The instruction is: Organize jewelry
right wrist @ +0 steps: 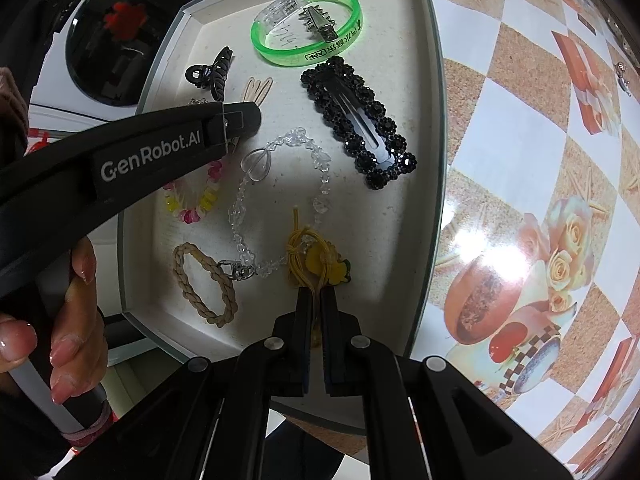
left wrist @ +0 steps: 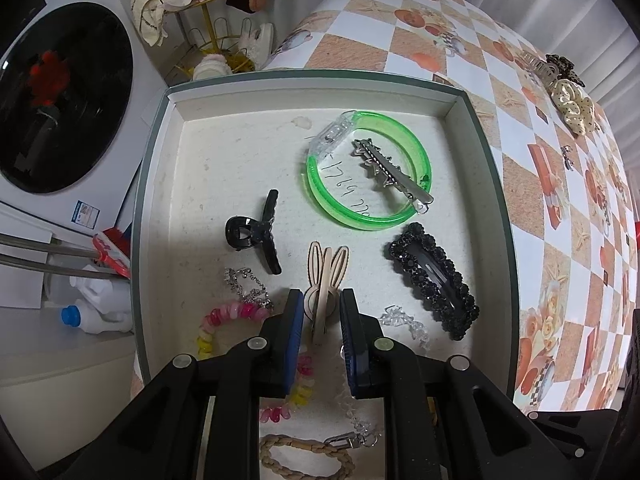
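A shallow white-lined box (left wrist: 312,76) holds the jewelry. My left gripper (left wrist: 321,295) is shut on a beige bunny-ear hair clip (left wrist: 326,268) just above the box floor; in the right wrist view the left gripper (right wrist: 244,118) shows with the bunny-ear hair clip's ears (right wrist: 260,86) sticking out. My right gripper (right wrist: 318,295) is shut on a yellow hair tie (right wrist: 298,246) with a yellow charm, which rests on the floor near the front wall of the box (right wrist: 434,120).
In the box lie a green bangle (left wrist: 416,148) with a silver star clip (left wrist: 390,172) across it, a black claw clip (left wrist: 256,232), a black beaded snap clip (left wrist: 436,280), a clear bead chain (right wrist: 280,184), a pink-yellow bracelet (right wrist: 192,200) and a braided loop (right wrist: 204,284). A scrunchie (left wrist: 570,108) sits on the checked tablecloth.
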Motion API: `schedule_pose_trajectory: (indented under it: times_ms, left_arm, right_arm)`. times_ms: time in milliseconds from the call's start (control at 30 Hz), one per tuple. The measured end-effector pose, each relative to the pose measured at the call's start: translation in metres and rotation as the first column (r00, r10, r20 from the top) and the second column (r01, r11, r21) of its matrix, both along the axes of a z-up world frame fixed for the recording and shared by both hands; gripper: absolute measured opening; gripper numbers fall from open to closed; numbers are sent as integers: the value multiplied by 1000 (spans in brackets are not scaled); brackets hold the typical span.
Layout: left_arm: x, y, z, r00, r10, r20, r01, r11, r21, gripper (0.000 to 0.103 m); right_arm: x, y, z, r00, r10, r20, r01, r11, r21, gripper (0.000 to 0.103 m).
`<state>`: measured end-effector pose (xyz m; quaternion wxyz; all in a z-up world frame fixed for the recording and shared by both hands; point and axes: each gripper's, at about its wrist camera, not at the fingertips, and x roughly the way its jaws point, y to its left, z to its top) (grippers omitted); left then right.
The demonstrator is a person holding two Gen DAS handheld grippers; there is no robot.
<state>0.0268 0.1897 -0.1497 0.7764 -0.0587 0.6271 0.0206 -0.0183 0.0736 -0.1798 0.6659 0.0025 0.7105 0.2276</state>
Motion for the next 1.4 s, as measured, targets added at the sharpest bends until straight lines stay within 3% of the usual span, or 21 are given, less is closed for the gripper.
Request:
schedule_pose_trajectory:
  times_ms: [333, 400, 433, 467, 533, 767, 933, 1033, 1100, 1400]
  left_arm:
    - [-2, 2, 1, 1000, 0, -6, 0, 1000, 17, 23]
    - [-1, 1, 2, 1000, -2, -4, 3, 1000, 18, 42]
    - [-2, 1, 4, 1000, 2, 2, -2, 1000, 19, 73]
    - [-3, 0, 7, 1000, 11, 21, -12, 999, 32, 82]
    - [-4, 0, 11, 999, 11, 36, -12, 999, 30, 82]
    - [-4, 4, 16, 999, 18, 37, -20, 999, 28, 82]
    - [-8, 5, 19, 999, 17, 35, -19, 999, 34, 83]
    - [-10, 5, 20, 999, 23, 26, -24, 999, 38, 83]
    - [-11, 7, 20, 999, 32, 19, -33, 999, 40, 102]
    - [-18, 14, 28, 998, 58, 25, -60, 996, 60, 103]
  right_arm:
    - [6, -9, -3, 1000, -12, -23, 12, 1000, 18, 11]
    - [7, -9, -3, 1000, -11, -24, 12, 1000, 25, 17]
    - [7, -8, -3, 1000, -10, -23, 10, 1000, 27, 23]
    - [6, -7, -1, 1000, -9, -20, 10, 1000, 28, 27]
    - [5, -7, 1, 1000, -8, -12, 9, 1000, 27, 37]
    - [3, -10, 6, 1000, -19, -7, 19, 1000, 25, 38]
    - [5, -13, 9, 1000, -20, -2, 20, 1000, 23, 47]
    - [6, -13, 12, 1000, -23, -3, 23, 999, 26, 47]
    - [7, -13, 14, 1000, -20, -3, 20, 999, 28, 49]
    - [9, -9, 23, 1000, -14, 0, 14, 999, 37, 66]
